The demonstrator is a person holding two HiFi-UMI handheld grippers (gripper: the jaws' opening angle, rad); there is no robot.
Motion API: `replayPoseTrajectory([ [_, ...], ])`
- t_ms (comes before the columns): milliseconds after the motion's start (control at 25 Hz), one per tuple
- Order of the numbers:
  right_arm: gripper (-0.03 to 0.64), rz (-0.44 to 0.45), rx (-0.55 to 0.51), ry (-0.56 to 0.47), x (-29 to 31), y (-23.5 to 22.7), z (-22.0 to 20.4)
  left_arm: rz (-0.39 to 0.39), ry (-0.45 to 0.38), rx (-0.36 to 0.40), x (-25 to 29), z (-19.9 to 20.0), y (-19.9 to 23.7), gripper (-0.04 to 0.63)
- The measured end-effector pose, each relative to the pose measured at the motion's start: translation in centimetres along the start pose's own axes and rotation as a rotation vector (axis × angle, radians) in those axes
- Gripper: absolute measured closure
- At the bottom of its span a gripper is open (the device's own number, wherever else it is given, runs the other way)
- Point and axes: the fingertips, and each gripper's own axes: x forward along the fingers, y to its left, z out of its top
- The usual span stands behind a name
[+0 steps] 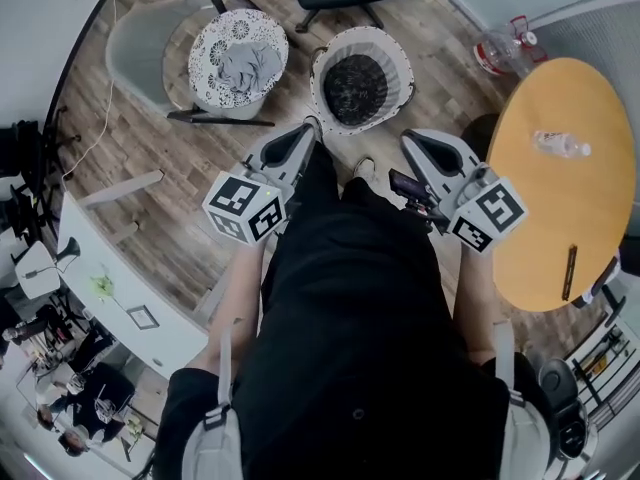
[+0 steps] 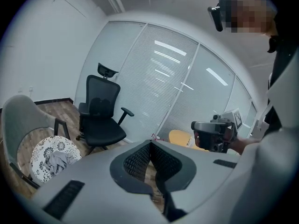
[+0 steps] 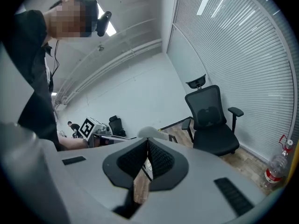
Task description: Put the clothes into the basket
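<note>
The person in black stands on the wooden floor (image 1: 150,158) with a gripper in each hand, both held out in front at about the same height. The left gripper (image 1: 311,126) has its jaws pressed together with nothing between them. The right gripper (image 1: 405,137) is closed in the same way and also carries nothing.

The clothes are a crumpled grey garment (image 1: 246,66). It lies near the middle of a round patterned cushion (image 1: 213,36) on the seat of a grey shell chair (image 1: 138,36), ahead of the left gripper. The basket (image 1: 386,40) is white-rimmed and dark inside. It stands on the floor just beside the chair's right edge, ahead of both grippers and apart from the garment.

A round yellow desk (image 1: 560,228) stands at the person's right, with a clear bottle (image 1: 561,145) lying near its far edge.
</note>
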Motion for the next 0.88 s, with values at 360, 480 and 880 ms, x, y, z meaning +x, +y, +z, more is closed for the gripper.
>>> replayPoseTrajectory([
  [360,0.6,0.04,-0.01,0.024,8.0,-0.2,2.9,-0.004,-0.013,-0.003,0.8,4.0,6.2,0.583],
  [480,0.6,0.052,-0.015,0.034,10.6,-0.3,3.8,0.003,-0.012,-0.005,0.9,4.8,8.5,0.583],
  [880,0.6,0.029,-0.002,0.095,16.9,-0.3,5.0,0.069,0.033,-0.044,1.3,4.2,18.2,0.583],
])
